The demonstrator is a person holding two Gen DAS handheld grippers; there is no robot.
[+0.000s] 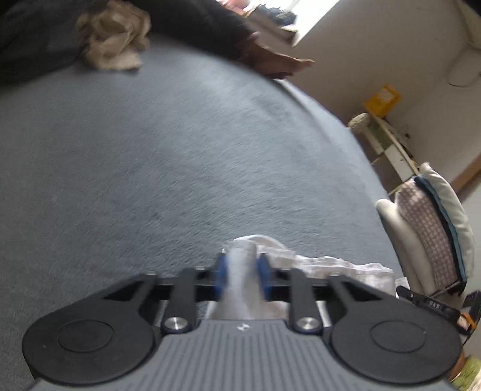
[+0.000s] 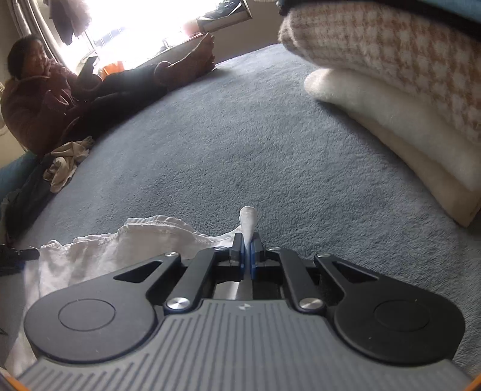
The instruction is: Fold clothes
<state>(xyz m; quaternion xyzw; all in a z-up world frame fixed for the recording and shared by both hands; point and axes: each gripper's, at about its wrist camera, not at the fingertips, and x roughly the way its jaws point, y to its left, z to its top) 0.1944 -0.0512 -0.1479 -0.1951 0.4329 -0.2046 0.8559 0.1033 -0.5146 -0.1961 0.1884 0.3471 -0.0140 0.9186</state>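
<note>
**A:** How far along are you with the folding?

**B:** You have one white garment [image 2: 120,243] in hand. Your left gripper [image 1: 242,267] pinches a bunched edge of it between its blue pads, and your right gripper [image 2: 247,255] is clamped tight on another corner, a twist of cloth poking out past the fingertips. The fabric sags between the two, crumpled, just above or on the grey-blue carpet [image 2: 240,135]; I can't tell which.

**A:** So is it half folded, or being spread out?

**B:** Either fits. You could be laying it flat for a fold, or carrying an edge across to make one. No clean crease shows. Behind you, a stack of folded blankets [image 2: 405,90], cream below and checked above, already sits tidy; whether that is your work, I can't say. A crumpled beige garment [image 1: 115,36] lies far across the carpet, with dark clothes [image 2: 27,195] beside it, so more seems left to fold.

**A:** And the room?

**B:** The carpet is plush and broad. A seated person [image 2: 45,99] stretches their legs along its far edge, near a bright window [image 2: 144,27]. The left view is motion-blurred.
</note>
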